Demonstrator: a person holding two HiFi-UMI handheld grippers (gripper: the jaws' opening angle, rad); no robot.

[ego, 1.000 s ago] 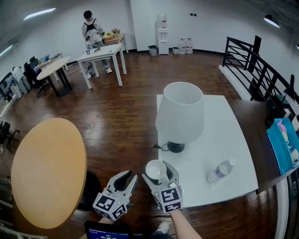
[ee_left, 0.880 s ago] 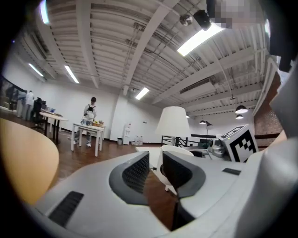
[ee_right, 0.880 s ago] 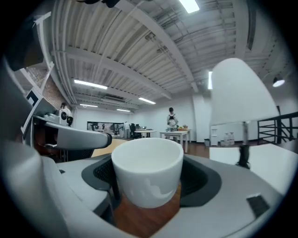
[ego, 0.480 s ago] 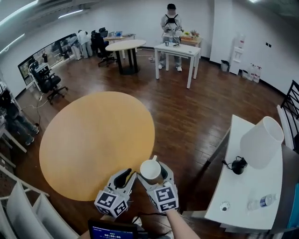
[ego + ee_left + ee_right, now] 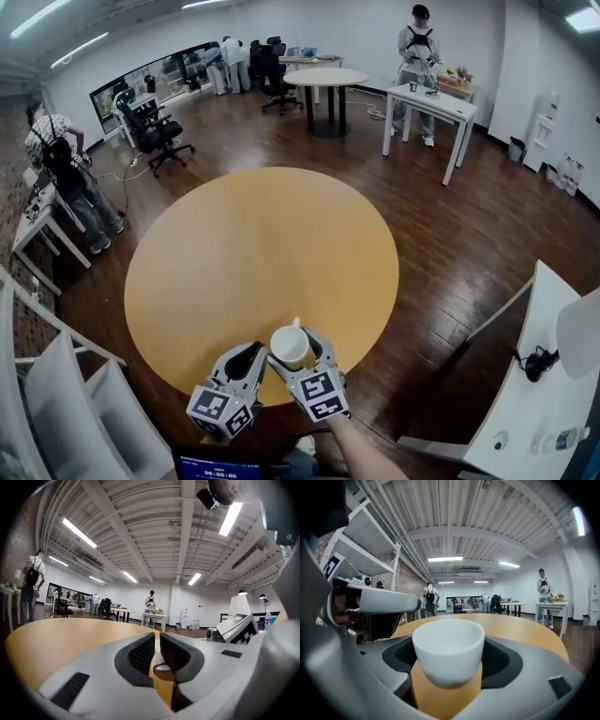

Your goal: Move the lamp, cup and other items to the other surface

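Observation:
A white cup [image 5: 290, 344] sits between the jaws of my right gripper [image 5: 298, 356], which is shut on it just above the near edge of the round wooden table [image 5: 253, 262]. In the right gripper view the cup [image 5: 448, 648] fills the middle, upright and empty. My left gripper [image 5: 253, 354] hangs beside it on the left, shut with nothing between its fingers [image 5: 143, 652]. The lamp's white shade [image 5: 581, 333] and black base [image 5: 536, 362] stand on the white table [image 5: 525, 412] at the far right, with a plastic bottle [image 5: 564, 438] near them.
Dark wood floor separates the two tables. White shelving [image 5: 56, 403] stands at the lower left. Office chairs [image 5: 155, 136], more tables [image 5: 328, 80] and several people [image 5: 420, 42] are farther back in the room.
The view has swung left from the white table to the round wooden table. My right gripper has carried the cup along, and it now hangs over the round table's near edge.

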